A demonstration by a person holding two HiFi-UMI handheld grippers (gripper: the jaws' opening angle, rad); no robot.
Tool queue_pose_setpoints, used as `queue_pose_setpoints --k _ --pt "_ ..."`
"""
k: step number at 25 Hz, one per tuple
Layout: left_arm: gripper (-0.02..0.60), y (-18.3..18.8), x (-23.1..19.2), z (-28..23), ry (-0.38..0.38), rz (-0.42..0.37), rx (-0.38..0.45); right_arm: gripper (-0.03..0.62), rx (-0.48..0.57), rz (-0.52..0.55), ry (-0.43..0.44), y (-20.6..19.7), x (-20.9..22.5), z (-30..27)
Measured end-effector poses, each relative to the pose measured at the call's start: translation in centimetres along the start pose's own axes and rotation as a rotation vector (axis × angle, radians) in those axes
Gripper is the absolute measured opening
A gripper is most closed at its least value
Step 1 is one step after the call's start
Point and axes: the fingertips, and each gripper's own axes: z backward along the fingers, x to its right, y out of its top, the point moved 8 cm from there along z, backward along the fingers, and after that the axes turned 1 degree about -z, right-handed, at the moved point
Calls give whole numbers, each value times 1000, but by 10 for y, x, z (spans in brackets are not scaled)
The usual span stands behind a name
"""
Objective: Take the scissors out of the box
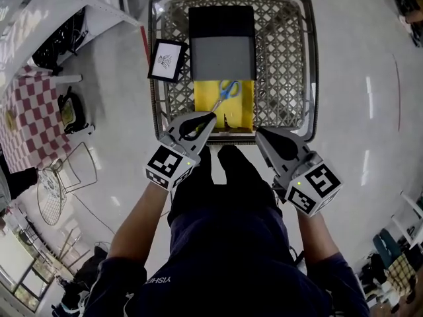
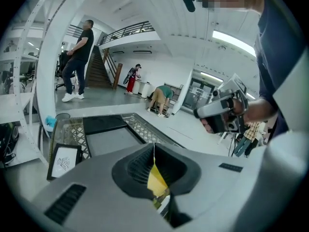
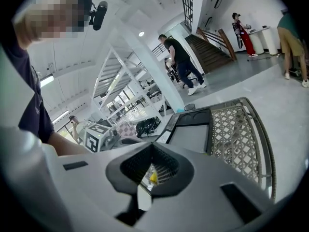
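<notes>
Blue-handled scissors (image 1: 228,90) lie in the open yellow box (image 1: 245,105), blades pointing towards me. The box stands on a mesh table top (image 1: 291,58), with a grey panel (image 1: 222,58) and a black lid (image 1: 221,22) behind it. My left gripper (image 1: 209,116) is shut, its tip at the box's near left corner, just short of the blades. The right gripper (image 1: 260,133) is shut too, at the table's near edge, right of the box. In the left gripper view the jaws (image 2: 154,148) meet, with yellow showing in the gap below them. The right gripper's jaws (image 3: 151,146) are also together.
A black-framed card (image 1: 166,60) stands at the table's left edge. A checkered table (image 1: 30,117) and a wire chair (image 1: 56,190) are on the floor to the left. Several people stand and bend far off in the hall (image 2: 79,57).
</notes>
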Motion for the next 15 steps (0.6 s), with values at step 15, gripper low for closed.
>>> queue_pose_setpoints --k 15 --pt "28 -53 -27 -54 2 -93 -215 17 -34 -47 -22 -15 26 -17"
